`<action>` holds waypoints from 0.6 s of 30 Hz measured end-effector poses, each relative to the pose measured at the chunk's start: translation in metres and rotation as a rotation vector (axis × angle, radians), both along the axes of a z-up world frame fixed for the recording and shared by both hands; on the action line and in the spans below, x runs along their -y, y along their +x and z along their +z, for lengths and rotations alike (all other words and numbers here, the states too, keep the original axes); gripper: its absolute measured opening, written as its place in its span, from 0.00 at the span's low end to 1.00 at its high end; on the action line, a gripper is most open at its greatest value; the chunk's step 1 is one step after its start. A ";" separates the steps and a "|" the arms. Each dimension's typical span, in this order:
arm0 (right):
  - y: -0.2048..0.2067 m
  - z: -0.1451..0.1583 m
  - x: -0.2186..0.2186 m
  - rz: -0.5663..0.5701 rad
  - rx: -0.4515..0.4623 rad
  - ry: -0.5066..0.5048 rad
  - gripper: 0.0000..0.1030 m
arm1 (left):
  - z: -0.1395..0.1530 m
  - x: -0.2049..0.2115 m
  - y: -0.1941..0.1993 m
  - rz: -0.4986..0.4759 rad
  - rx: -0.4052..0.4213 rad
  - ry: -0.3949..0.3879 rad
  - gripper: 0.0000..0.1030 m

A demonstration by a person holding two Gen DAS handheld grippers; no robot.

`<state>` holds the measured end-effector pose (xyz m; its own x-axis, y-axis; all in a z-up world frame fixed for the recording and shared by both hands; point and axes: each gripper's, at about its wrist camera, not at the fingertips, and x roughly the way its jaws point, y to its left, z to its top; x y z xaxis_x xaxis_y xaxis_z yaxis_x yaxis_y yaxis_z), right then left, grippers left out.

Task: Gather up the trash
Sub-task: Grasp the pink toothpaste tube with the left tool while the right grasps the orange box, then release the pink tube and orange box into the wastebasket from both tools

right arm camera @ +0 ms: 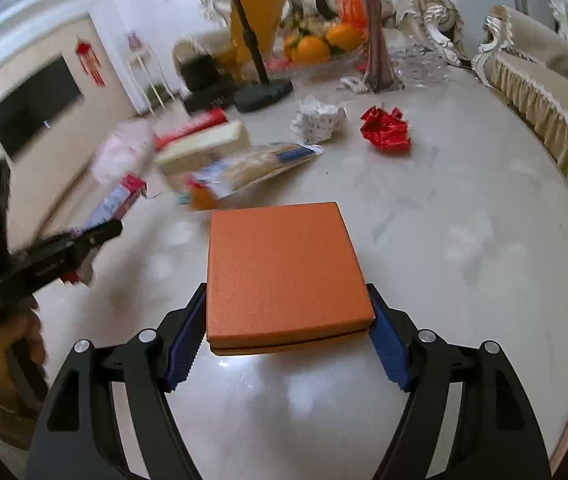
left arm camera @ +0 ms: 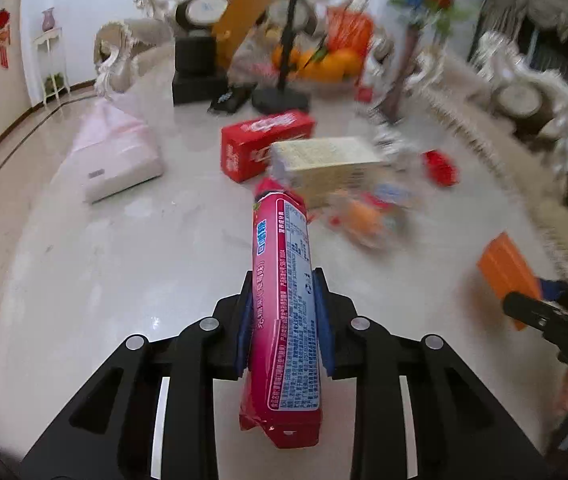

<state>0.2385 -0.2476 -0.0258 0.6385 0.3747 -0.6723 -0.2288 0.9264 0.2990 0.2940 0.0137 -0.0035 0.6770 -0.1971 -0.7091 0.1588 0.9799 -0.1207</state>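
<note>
Pink-red and glossy, the snack wrapper (left arm camera: 284, 312) fills the middle of the left wrist view, clamped between the blue pads (left arm camera: 245, 332) of the left gripper (left arm camera: 284, 320) and held above the pale marble table (left arm camera: 104, 280); its near end is crumpled and its far end hides part of the litter behind. That litter is smeared by blur: a red carton (left arm camera: 264, 144) and a cream box (left arm camera: 323, 160) read clearly, but the colourful packets to their right cannot be told apart. At the right edge the orange box (left arm camera: 507, 272) is partly covered by the right gripper's dark body. The right wrist view shows what the first does not: the orange box (right arm camera: 284, 272) lies flat and square, lid on, gripped at its near corners by the right gripper (right arm camera: 285, 336), fingers spread wide around it. Farther off sit a crumpled white paper (right arm camera: 317, 122) and a crumpled red foil (right arm camera: 385, 130), sharp here. The left gripper (right arm camera: 96, 236) appears at the left, blurred.
</note>
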 end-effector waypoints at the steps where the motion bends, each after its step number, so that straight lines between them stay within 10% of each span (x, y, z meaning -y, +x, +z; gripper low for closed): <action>1: -0.017 0.004 0.003 0.009 0.023 0.017 0.69 | 0.005 0.001 -0.014 -0.005 0.024 0.006 0.27; 7: -0.147 0.008 0.010 0.092 0.054 0.052 0.69 | 0.016 0.008 -0.156 -0.118 0.119 -0.092 0.27; 18: -0.279 -0.058 -0.001 0.134 -0.306 0.072 0.69 | -0.082 0.029 -0.321 -0.222 -0.296 -0.113 0.27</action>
<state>-0.0407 -0.2464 -0.0840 0.3528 0.4955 -0.7937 -0.2368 0.8679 0.4366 -0.0266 -0.0156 -0.0860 0.3787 -0.4040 -0.8327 0.3073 0.9035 -0.2986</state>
